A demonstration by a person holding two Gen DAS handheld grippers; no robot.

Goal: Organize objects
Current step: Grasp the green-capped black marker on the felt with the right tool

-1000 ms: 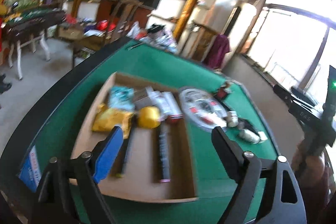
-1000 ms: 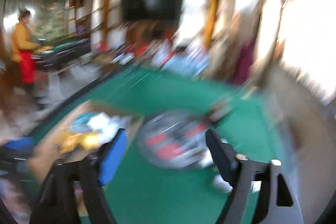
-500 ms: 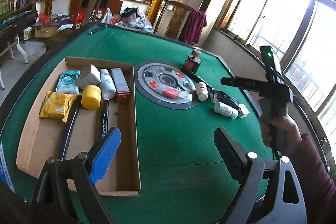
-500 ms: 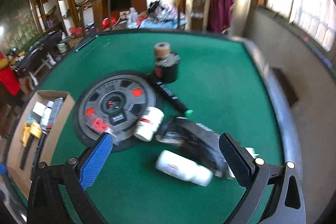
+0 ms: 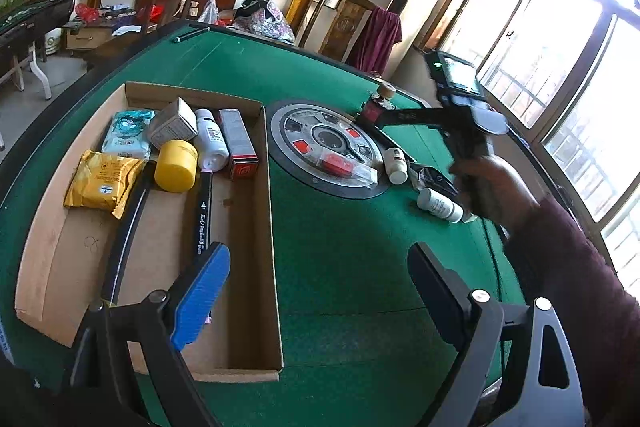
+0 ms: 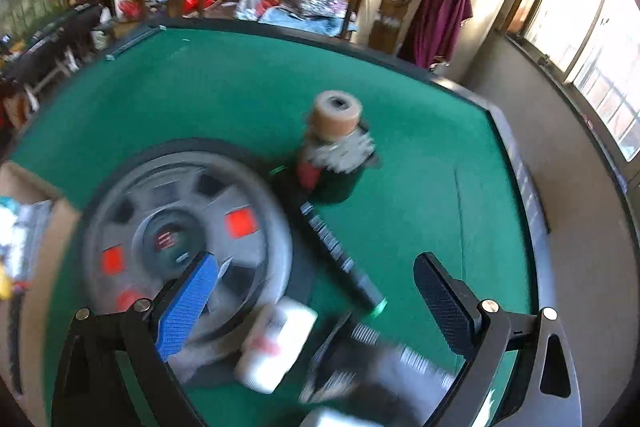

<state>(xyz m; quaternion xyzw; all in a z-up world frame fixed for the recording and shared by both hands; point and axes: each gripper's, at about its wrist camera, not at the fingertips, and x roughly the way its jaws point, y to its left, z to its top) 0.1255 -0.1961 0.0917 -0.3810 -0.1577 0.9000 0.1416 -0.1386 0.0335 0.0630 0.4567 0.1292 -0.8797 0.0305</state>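
A cardboard tray [image 5: 256, 227] on the green table holds a yellow pouch [image 5: 102, 183], a yellow jar [image 5: 176, 167], a white bottle [image 5: 210, 141], a red box [image 5: 238, 143] and a black marker [image 5: 202, 215]. My left gripper [image 5: 320, 283] is open and empty above the tray's right wall. My right gripper [image 6: 316, 291] is open and empty over a white bottle [image 6: 276, 343], a black marker [image 6: 340, 263] and a dark packet [image 6: 372, 367]. A grey round plate [image 6: 188, 231] lies left of them; a dark jar with a tan spool [image 6: 336, 155] stands beyond. The right gripper's body also shows in the left wrist view [image 5: 460, 115].
A second white bottle [image 5: 438, 205] lies near the hand holding the right gripper. A red packet [image 5: 340, 165] lies on the round plate [image 5: 288, 131]. The table's dark rim [image 6: 520, 167] runs along the right. Chairs and clutter stand beyond the far edge.
My right gripper has moved forward and lower over the bottle and marker, closer to the dark jar. My left gripper has shifted only slightly.
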